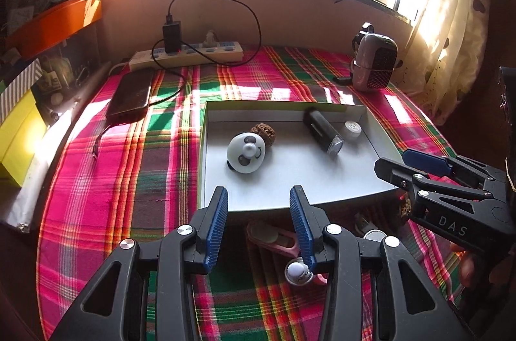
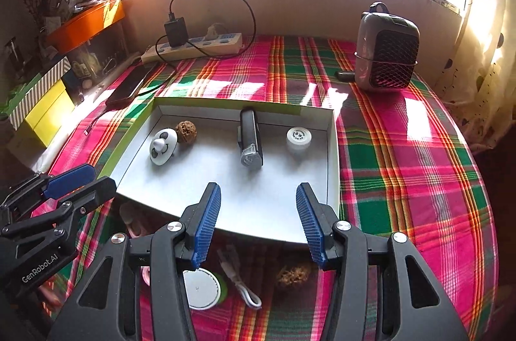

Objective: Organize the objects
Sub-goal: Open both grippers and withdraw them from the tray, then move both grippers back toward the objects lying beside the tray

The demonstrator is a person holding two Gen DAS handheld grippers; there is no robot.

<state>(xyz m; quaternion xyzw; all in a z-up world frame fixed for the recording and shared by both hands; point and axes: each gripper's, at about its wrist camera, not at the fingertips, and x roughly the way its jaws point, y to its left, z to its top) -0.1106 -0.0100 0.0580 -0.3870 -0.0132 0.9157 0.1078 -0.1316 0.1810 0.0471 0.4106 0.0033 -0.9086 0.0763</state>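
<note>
A shallow white tray [image 1: 202,147] [image 2: 334,147] lies on the plaid cloth. In it are a panda toy [image 1: 246,152] [image 2: 163,145], a walnut [image 1: 262,133] [image 2: 186,131], a black cylinder torch [image 1: 322,131] [image 2: 250,141] and a white round cap [image 1: 351,129] [image 2: 299,137]. My left gripper [image 1: 258,199] [image 2: 101,176] hovers open over the tray's near edge, holding nothing. My right gripper [image 2: 258,195] [image 1: 395,162] is open beside it, also holding nothing. In front of the tray lie a pink case [image 1: 274,239], a white ball-headed piece [image 1: 298,271], a white disc [image 2: 200,287], a white cable [image 2: 238,279] and a second walnut [image 2: 293,275].
A power strip [image 1: 193,54] with a black charger and cable runs along the back wall. A dark phone [image 1: 130,95] lies at the left and a small mesh-fronted fan [image 2: 387,50] stands at the back right. An orange bin [image 1: 54,25] and yellow box [image 1: 19,141] crowd the left edge.
</note>
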